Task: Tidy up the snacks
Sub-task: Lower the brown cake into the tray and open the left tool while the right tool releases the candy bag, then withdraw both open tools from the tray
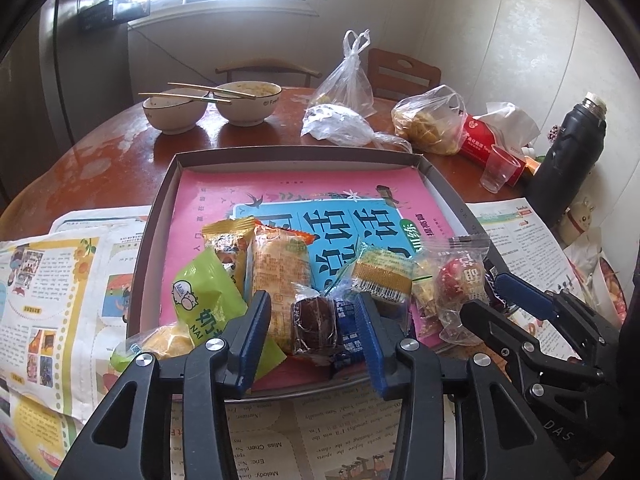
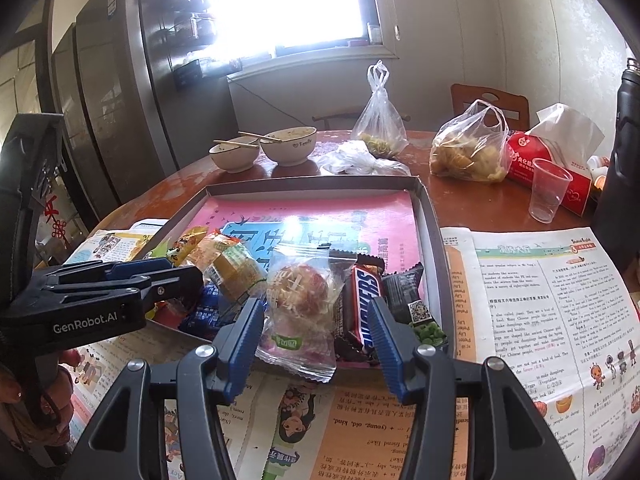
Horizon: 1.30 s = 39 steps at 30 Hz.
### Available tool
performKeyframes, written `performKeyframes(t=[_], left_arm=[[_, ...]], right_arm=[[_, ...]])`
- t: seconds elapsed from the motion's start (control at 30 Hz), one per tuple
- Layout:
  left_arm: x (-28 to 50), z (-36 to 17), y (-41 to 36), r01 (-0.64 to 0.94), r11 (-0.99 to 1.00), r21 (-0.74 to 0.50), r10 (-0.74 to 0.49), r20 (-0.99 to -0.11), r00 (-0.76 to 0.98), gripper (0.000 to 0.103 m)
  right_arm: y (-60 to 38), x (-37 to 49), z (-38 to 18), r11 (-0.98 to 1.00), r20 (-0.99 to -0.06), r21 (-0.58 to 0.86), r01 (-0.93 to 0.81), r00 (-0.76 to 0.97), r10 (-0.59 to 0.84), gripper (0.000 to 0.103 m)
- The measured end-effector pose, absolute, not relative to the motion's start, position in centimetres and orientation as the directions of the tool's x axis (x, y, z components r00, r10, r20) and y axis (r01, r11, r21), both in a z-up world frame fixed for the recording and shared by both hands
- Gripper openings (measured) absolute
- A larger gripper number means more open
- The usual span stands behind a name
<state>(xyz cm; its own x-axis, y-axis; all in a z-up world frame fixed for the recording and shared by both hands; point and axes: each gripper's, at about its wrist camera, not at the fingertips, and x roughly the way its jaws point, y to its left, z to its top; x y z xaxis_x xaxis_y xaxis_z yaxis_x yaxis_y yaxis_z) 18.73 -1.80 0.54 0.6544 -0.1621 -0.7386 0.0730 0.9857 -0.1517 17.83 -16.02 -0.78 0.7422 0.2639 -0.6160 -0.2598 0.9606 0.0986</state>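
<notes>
Between the parted left gripper (image 1: 314, 320), seemingly untouched, lies a brown cake (image 1: 314, 326).

Bright window (image 2: 316, 4) blown out, sill below; pale walls (image 2: 520, 40); dark refrigerator (image 2: 108, 92) at left; round red-brown table (image 1: 112, 156); wooden chair (image 1: 402, 70) behind it.

The left gripper (image 1: 314, 316) tilts downward over the near edge of the tray, its blue-padded jaws parted, not pressing on anything. The right gripper (image 2: 316, 320) also slopes down at the tray's near edge, toward its right corner, jaws standing apart with nothing clamped. Below the left gripper's black body, fingers (image 2: 60, 364) of the person's hand curl around its handle.
</notes>
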Motion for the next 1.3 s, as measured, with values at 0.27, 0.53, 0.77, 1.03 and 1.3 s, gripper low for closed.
performKeyframes(t=[0.27,0.53,0.77,1.03,1.3], left_arm=[[18.2,1.2,-2.0,0.082,0.987,-0.141,-0.159,-0.729,0.665,0.056],[17.7,2.1,-1.9,0.08,0.987,-0.137,-0.154,-0.714,0.683,0.064],[16.9,3.3,-1.7,0.067,0.989,-0.13,-0.139,-0.687,0.713,0.068],[14.5,5.3,-1.6,0.058,0.992,-0.112,-0.117,-0.647,0.754,0.076],[11.7,5.9,-1.3,0.021,0.997,-0.07,-0.061,-0.639,0.767,0.079]], right_arm=[[-16.0,17.9,-0.9,0.96,-0.62,0.102,-0.261,0.738,0.266,0.054],[-16.2,17.5,-0.3,0.964,-0.6,0.096,-0.249,0.758,0.256,0.059],[-16.5,16.7,0.9,0.966,-0.56,0.101,-0.239,0.789,0.253,0.064],[-17.0,14.7,3.4,0.965,-0.501,0.121,-0.233,0.825,0.262,0.077],[-16.6,12.0,4.8,0.965,-0.469,0.103,-0.243,0.843,0.263,0.084]])
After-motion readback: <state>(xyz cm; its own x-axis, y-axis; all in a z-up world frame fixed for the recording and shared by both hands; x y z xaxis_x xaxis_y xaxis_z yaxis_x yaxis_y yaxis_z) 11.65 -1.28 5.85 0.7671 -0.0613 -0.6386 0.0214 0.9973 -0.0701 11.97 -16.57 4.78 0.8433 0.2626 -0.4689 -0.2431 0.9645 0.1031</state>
